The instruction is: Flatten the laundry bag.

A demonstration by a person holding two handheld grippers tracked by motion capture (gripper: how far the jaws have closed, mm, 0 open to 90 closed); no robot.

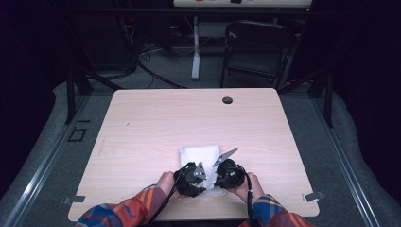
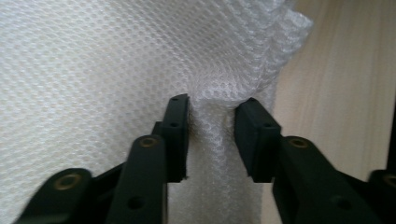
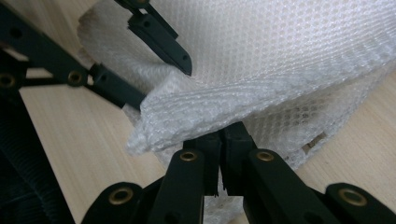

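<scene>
Grippers meet at our near edge of the folded white mesh cloth (image 1: 199,155): our left gripper (image 2: 211,125), jaws half open, straddles a pinched ridge; our right gripper (image 3: 219,140) clamps the edge. Cloth extends away from both.

Pale wood table (image 1: 142,123) — white mesh cloth (image 1: 198,153) (folded) lying near its front edge.

Lab, dark curtains (image 1: 28,71), floor rails (image 1: 38,165)
</scene>
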